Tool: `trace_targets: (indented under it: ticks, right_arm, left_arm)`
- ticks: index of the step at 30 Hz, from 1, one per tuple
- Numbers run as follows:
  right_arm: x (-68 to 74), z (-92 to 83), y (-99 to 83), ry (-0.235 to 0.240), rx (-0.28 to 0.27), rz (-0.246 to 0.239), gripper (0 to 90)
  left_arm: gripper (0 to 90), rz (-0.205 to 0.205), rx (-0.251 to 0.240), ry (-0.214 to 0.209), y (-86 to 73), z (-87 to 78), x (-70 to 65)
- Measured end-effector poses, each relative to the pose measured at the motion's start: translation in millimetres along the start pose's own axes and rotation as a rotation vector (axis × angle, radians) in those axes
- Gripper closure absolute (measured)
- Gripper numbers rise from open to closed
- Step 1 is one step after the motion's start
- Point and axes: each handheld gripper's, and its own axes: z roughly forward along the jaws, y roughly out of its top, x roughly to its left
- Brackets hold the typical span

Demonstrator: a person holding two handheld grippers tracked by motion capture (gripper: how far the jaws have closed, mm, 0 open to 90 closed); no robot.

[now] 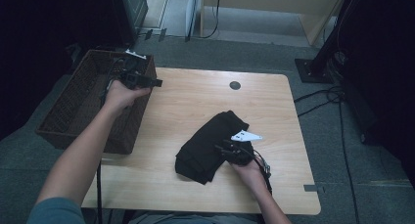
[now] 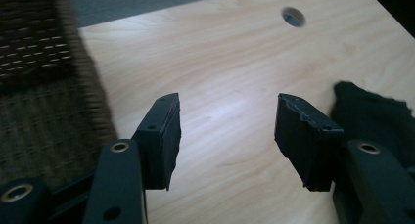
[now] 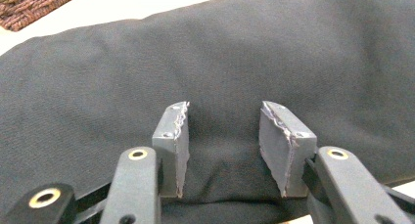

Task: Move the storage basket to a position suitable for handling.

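Dim high view, dark edges; basket (image 2: 44, 87) motion-blurred; tabletop (image 2: 230, 101) glare.

one black folded cloth (image 1: 211, 145), one wicker basket (image 1: 73, 106), one table (image 1: 195, 97), two tongs.

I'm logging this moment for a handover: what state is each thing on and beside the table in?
Black cloth: folded, lying flat on the table.
Basket: upright at the table's left edge, contents too dark to tell.
Left gripper: open, nothing between the jaws, held above the basket's rim.
Right gripper: jaws apart, resting against the cloth; grip cannot be told.
Table: bare apart from the cloth.
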Motion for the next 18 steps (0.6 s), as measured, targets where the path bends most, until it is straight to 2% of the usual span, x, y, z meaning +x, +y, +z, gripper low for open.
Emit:
trace_targets:
  ticks: [1, 2, 3, 4, 6, 7, 11, 13, 14, 15, 18]
  right_arm:
    - [-0.1, 0.0, 0.0, 0.001, 0.000, 0.000, 54.5]
    - [-0.1, 0.1, 0.0, 0.001, 0.000, 0.000, 54.5]
    - [-0.1, 0.1, -0.1, 0.001, -0.001, 0.000, 54.5]
    - [-0.1, 0.1, -0.1, 0.000, 0.000, -0.001, 54.5]
    - [-0.1, 0.1, -0.1, 0.001, 0.000, -0.001, 54.4]
    - [-0.1, 0.1, -0.1, 0.001, 0.000, -0.001, 54.4]
    - [-0.1, 0.1, -0.2, 0.001, -0.001, -0.001, 54.5]
    - [-0.2, 0.1, -0.3, 0.001, -0.001, -0.003, 54.5]
    - [-0.2, 0.1, -0.3, 0.001, -0.001, -0.003, 54.5]
    - [-0.2, 0.2, -0.4, 0.001, -0.002, -0.003, 54.5]
    - [-0.2, 0.2, -0.6, 0.001, -0.004, -0.002, 54.5]
  left_arm:
    - [42.8, -0.036, 0.000, 0.012, -2.1, -0.8, 11.8]
    - [42.8, -0.059, 0.001, 0.027, -4.4, -0.4, 18.2]
    - [42.9, -0.059, 0.001, 0.027, -4.4, -0.4, 18.2]
    - [43.0, -0.074, 0.000, 0.042, -8.6, 1.0, 25.7]
    - [43.2, -0.079, 0.001, 0.045, -10.6, 1.9, 28.6]
    - [43.4, -0.087, 0.004, 0.063, -13.9, 4.0, 33.1]
    - [44.8, -0.088, 0.020, 0.090, -19.1, 8.4, 37.9]
    - [47.1, -0.093, 0.049, 0.092, -26.2, 15.7, 41.6]
    - [49.3, -0.093, 0.049, 0.092, -26.2, 15.7, 41.6]
    - [53.9, -0.103, 0.062, 0.071, -30.7, 20.1, 42.9]
    - [63.6, -0.089, 0.047, 0.098, -36.5, 22.9, 40.2]
